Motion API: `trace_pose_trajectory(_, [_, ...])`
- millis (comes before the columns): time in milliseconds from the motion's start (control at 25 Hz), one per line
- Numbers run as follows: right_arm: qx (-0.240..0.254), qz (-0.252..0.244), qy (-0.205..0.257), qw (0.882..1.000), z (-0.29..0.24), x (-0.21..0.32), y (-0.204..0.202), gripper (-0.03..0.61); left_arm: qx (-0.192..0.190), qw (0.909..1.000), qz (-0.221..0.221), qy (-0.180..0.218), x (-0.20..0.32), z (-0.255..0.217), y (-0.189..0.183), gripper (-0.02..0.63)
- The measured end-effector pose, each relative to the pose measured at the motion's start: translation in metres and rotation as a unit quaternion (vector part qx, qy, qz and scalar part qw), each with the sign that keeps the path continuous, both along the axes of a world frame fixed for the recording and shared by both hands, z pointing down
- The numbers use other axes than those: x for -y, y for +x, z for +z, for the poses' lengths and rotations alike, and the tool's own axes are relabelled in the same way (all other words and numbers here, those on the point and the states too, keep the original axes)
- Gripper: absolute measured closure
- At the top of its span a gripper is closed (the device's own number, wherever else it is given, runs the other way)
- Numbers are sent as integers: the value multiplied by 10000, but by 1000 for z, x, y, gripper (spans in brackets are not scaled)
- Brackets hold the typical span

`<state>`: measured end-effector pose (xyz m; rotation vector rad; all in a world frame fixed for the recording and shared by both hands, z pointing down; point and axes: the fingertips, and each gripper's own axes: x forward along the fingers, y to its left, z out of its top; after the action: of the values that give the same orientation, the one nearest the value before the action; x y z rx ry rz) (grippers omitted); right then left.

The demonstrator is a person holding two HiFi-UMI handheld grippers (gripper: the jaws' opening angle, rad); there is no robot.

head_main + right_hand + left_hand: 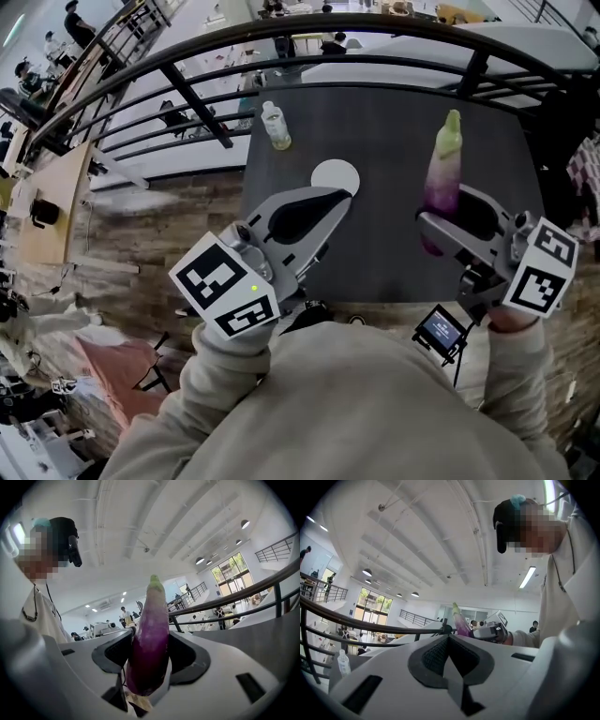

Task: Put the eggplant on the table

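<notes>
A purple eggplant [442, 183] with a pale green top stands upright above the right half of the dark table [375, 131]. My right gripper [452, 223] is shut on its lower half, and in the right gripper view the eggplant [151, 639] fills the gap between the pads. My left gripper [339, 199] hangs over the table's near left part, shut with nothing in it; its tips meet in a seam [449, 637]. From the left gripper view, the eggplant [461, 623] shows in the distance, held by the other gripper.
A small clear bottle [276, 127] stands at the table's far left, with a white disc [335, 175] just beyond my left gripper's tips. A black railing [187, 84] curves behind the table. A small screen device [441, 330] hangs near my chest.
</notes>
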<state>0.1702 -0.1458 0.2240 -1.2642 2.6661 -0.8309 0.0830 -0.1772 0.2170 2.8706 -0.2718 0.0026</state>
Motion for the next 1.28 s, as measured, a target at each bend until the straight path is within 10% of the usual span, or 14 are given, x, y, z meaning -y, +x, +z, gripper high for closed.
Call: trace_pose_trajectory(1280, [-276,273,-195,9991,-31,31,0,333,0,9982,573,-187,28,-9,15,609])
